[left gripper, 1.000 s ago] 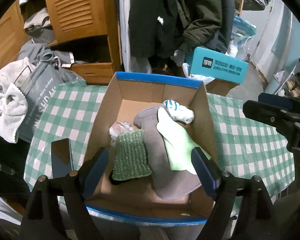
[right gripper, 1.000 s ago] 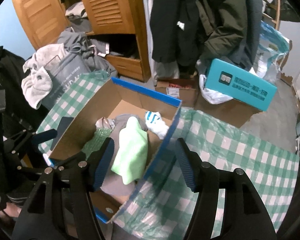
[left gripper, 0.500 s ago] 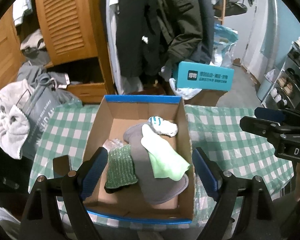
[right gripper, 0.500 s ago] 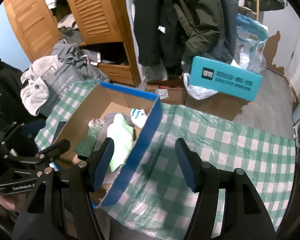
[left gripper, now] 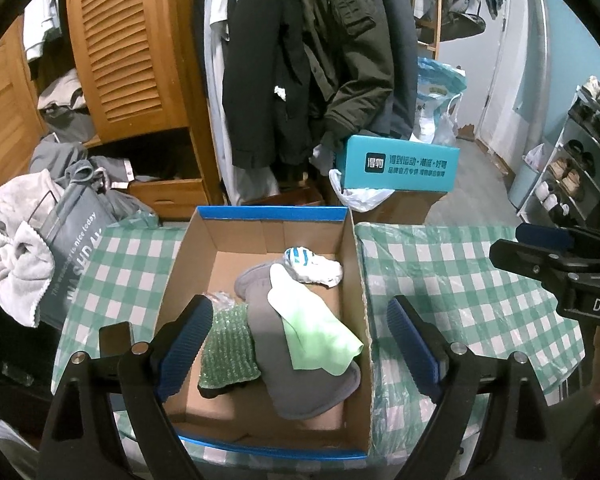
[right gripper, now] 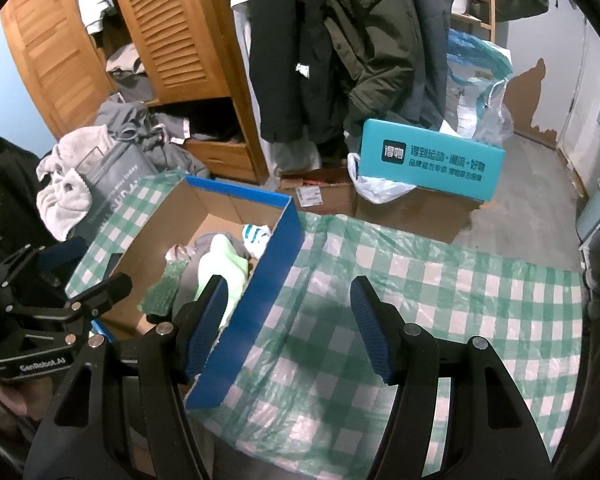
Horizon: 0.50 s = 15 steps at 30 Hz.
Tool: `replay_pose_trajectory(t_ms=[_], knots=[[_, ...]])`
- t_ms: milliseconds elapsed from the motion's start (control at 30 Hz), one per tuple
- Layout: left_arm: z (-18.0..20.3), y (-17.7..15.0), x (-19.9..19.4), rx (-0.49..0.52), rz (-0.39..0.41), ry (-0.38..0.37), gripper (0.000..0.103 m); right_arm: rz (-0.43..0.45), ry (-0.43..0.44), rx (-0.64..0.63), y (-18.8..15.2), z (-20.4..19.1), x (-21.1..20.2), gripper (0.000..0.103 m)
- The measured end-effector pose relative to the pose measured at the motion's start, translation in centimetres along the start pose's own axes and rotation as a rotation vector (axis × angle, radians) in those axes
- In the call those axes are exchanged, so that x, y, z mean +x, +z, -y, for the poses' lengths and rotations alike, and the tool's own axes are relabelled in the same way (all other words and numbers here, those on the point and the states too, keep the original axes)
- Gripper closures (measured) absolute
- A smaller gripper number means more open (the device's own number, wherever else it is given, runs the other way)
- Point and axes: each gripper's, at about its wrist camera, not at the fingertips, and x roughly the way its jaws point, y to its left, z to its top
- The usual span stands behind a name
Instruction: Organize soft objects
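Note:
A cardboard box (left gripper: 272, 213) with a blue rim stands on the green checked tablecloth (left gripper: 460, 280). Inside lie a light green cloth (left gripper: 316, 336), a grey cloth (left gripper: 300, 380), a green knobbly cloth (left gripper: 228, 348) and a white sock with blue stripes (left gripper: 312, 266). My left gripper (left gripper: 298, 304) hovers above the box; its jaws are opening and grip nothing. My right gripper (right gripper: 288, 284) hangs open over the tablecloth, just right of the box's blue wall (right gripper: 268, 256), with nothing between its fingers. The light green cloth (right gripper: 220, 264) shows over that wall.
A teal carton (left gripper: 396, 164) sits on brown boxes behind the table. A grey laundry bag (left gripper: 76, 248) draped with towels stands at the left. Behind are a wooden wardrobe (left gripper: 132, 60) and hanging coats (left gripper: 320, 60). A shoe rack (left gripper: 572, 168) stands at the right.
Both grippers drew back and up from the box, which looks smaller now. The right one shifted right, from over the box wall onto the tablecloth. The left jaws stand slightly wider.

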Motion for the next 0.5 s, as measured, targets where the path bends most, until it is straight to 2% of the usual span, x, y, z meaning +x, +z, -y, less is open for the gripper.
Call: replay_pose_trajectory(t_ms=[500], knots=[[0.4, -0.2, 1.0, -0.011, -0.025, 0.001, 0.013, -0.026, -0.011, 0.018, -0.9, 1.4, 0.5, 0.04]])
